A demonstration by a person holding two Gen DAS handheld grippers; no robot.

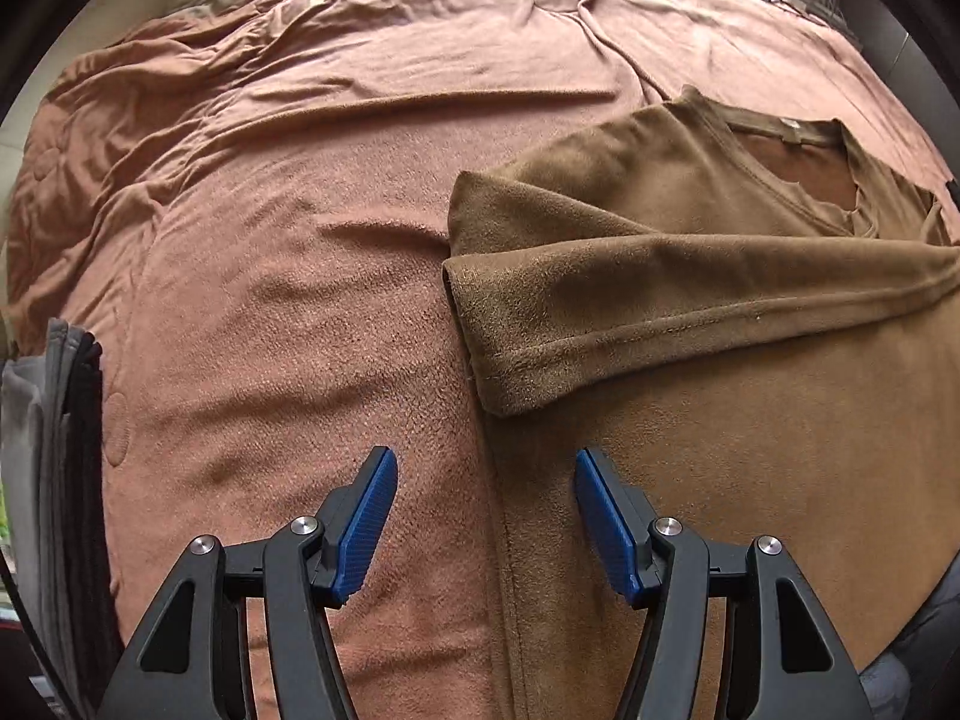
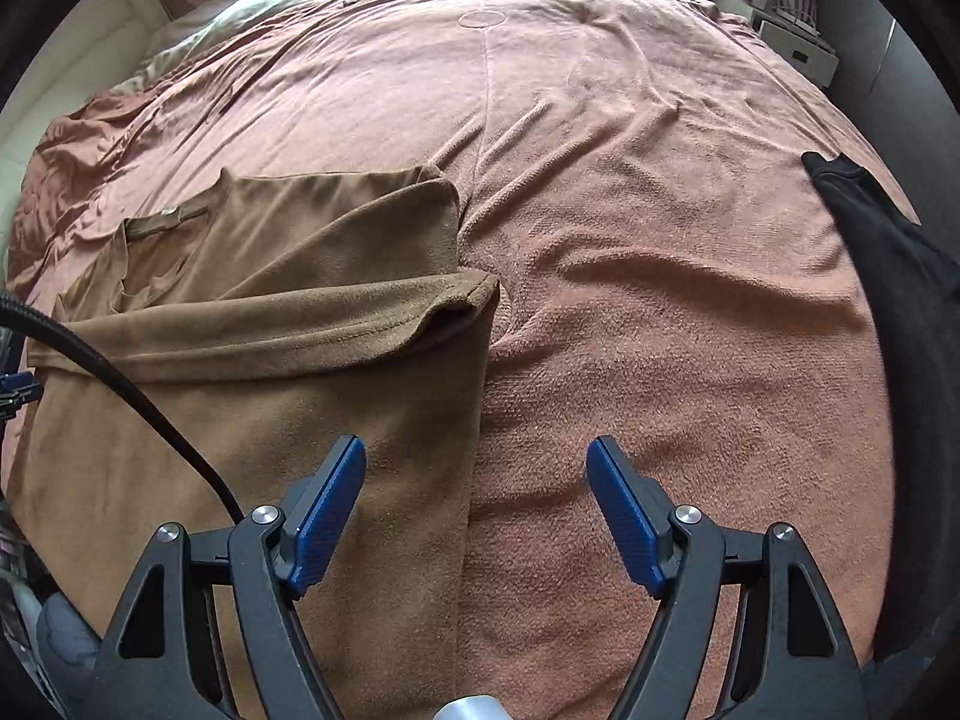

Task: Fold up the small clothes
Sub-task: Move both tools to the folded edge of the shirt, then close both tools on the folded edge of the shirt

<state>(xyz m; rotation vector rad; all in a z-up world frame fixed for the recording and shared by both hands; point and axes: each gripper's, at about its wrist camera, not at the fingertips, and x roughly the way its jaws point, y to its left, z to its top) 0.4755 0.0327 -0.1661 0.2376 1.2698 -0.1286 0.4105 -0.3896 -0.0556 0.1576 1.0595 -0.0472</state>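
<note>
A home bedroom: a wide bed under a rumpled pink blanket.

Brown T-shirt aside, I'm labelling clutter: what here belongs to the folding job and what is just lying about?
Job: brown suede-like T-shirt, open left gripper, open right gripper.
Lying about: pink terry bedspread, black garment, grey-and-black folded stack.

The T-shirt was plain olive-brown, the bedspread salmon pink, the gripper pads textured blue.
</note>
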